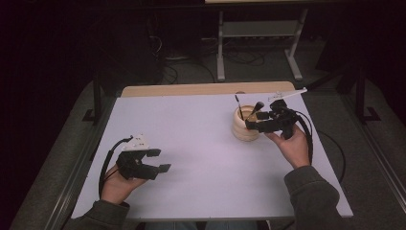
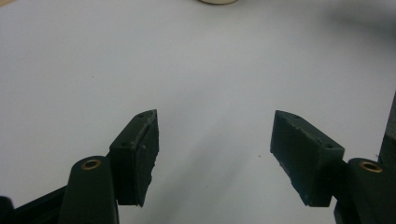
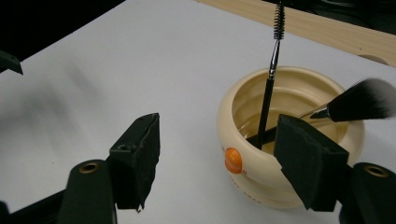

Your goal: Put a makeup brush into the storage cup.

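Cream ribbed round pot [image 3: 261, 154] w/ spoolie [image 3: 271, 74] & fluffy brush [image 3: 359, 100] inside.

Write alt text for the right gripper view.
A cream pot with an orange dot holds two brushes: a thin spoolie standing upright and a fluffy brush leaning over the rim. The right tongs hang open in front of it, above a white table.

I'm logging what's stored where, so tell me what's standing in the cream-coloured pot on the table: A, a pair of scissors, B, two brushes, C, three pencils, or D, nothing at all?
B: the pot holds a thin spoolie brush standing up and a fluffy makeup brush leaning over its rim.
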A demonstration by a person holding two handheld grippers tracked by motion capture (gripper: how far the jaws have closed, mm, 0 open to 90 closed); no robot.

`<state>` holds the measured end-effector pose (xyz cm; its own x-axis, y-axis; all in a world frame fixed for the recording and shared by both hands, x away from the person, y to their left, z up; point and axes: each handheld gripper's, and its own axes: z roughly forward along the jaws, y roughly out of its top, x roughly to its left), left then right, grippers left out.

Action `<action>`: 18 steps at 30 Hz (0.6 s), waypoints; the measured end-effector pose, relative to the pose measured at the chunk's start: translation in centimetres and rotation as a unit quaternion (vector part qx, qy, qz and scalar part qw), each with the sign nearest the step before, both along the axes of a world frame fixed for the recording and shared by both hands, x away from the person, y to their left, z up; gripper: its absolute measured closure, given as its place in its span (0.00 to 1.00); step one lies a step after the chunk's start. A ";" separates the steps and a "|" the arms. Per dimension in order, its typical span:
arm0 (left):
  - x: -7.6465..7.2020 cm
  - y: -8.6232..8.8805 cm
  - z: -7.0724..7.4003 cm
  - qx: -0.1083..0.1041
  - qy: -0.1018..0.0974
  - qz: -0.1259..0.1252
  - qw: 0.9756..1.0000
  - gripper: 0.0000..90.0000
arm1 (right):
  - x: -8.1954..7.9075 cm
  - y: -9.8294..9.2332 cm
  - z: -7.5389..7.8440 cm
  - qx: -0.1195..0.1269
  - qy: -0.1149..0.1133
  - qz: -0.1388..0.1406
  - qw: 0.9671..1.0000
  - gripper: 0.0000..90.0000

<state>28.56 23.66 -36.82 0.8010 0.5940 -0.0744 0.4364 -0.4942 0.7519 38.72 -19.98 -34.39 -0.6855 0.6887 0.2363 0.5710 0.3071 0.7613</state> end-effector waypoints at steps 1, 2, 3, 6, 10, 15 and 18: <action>0.1 0.0 0.0 0.001 0.000 0.000 1.000 0.35 | -0.1 0.0 -0.1 0.000 -0.002 0.000 1.000 0.32; 0.1 0.1 0.0 0.002 0.000 -0.001 1.000 0.35 | -0.2 0.0 -0.1 0.001 0.000 0.000 1.000 0.32; 0.1 0.1 -0.1 0.004 0.000 -0.002 1.000 0.35 | -0.2 -0.1 -0.1 0.001 0.001 0.000 1.000 0.31; 0.1 0.1 -0.1 0.000 -0.001 0.001 1.000 0.34 | -0.4 -0.1 -0.1 0.002 -0.001 -0.001 1.000 0.31; 0.2 0.3 0.0 0.005 -0.004 -0.002 1.000 0.33 | -0.8 -0.1 -0.2 -0.002 -0.008 0.000 1.000 0.30; 0.2 0.3 -0.1 0.003 -0.006 0.001 1.000 0.32 | -1.1 -0.1 -0.5 0.002 -0.007 0.002 1.000 0.30; 0.2 0.4 0.0 0.005 -0.008 -0.001 1.000 0.32 | -1.4 -0.1 -0.8 0.004 -0.006 0.003 1.000 0.30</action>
<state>28.76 24.01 -36.86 0.8033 0.5930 -0.0554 0.4233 -0.5030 0.7535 37.34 -20.05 -35.14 -0.6923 0.6826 0.2342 0.5602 0.3038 0.7706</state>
